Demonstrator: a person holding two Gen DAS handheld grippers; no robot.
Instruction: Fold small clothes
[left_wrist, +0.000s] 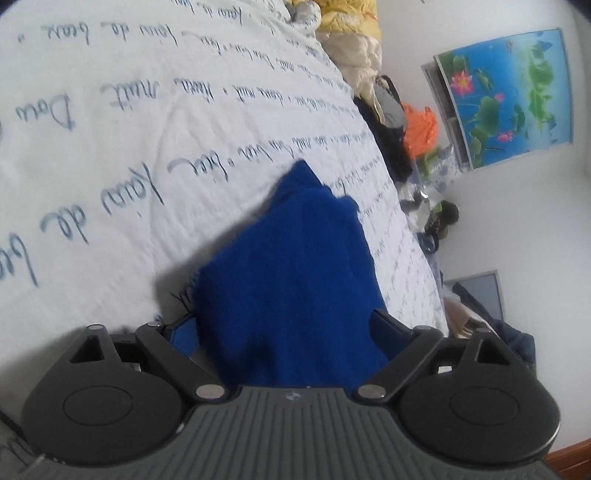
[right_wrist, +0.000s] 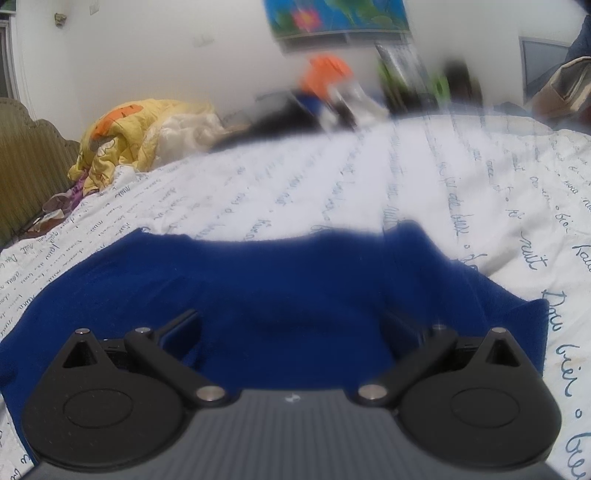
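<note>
**Blue fleece mid-fold on the bed**

Left wrist view: the left tool (left_wrist: 291, 325) is clamped on a bunch of the blue fleece garment (left_wrist: 291, 258), which fills the lower centre and trails up over the script-printed bedsheet (left_wrist: 110, 147).

Right wrist view: the garment (right_wrist: 258, 295) spreads across the lower frame, draping over the right tool (right_wrist: 291, 325); its fingers are buried, so I cannot tell its state. An uneven pull between the tools could likely skew the fold or let thick fleece slip free.
</note>
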